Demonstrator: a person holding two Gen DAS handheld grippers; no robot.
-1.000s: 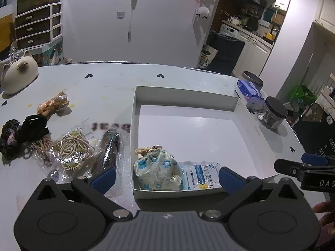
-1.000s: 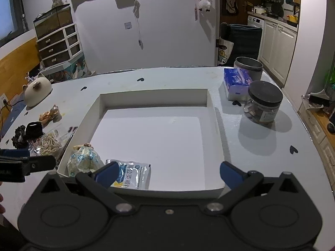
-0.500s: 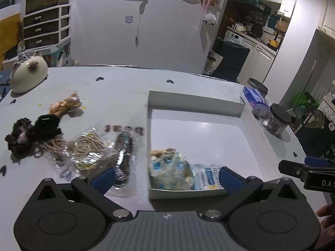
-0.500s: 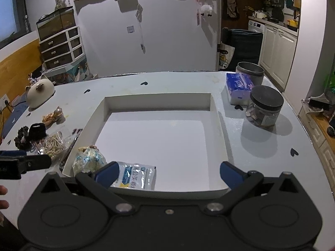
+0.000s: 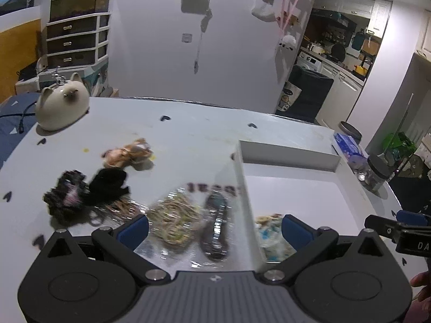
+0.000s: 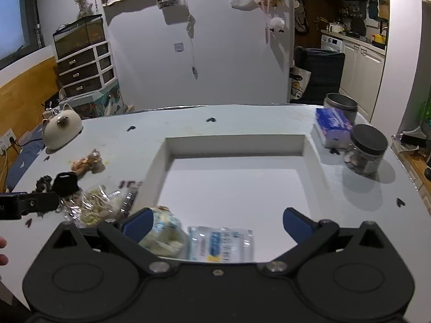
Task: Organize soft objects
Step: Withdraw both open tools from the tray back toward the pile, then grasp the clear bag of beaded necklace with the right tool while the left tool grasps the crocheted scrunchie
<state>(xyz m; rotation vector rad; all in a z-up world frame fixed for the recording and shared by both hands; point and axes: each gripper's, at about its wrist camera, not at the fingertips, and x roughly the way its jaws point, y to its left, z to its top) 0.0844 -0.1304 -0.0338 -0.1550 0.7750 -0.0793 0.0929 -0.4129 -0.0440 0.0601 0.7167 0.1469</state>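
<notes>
Left gripper (image 5: 215,228) spread wide, holding nothing; bagged hair ties (image 5: 173,219) lie between its fingers, black scrunchie (image 5: 107,184) ahead-left. Right gripper (image 6: 217,222) spread too, over white tray (image 6: 237,145); floral pouch (image 6: 161,231) by its left finger.

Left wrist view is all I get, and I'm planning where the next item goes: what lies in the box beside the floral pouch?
Observer: A flat blue-and-white packet lies just right of the pouch, by the near wall of the box.
Operator: Is there room right of that packet?
Observer: Yes, from the packet to the right wall the box floor shows bare white.
Operator: Is the right gripper carrying anything?
Observer: No, the right gripper hovers over the box's near edge, jaws wide apart, with nothing between them.
</notes>
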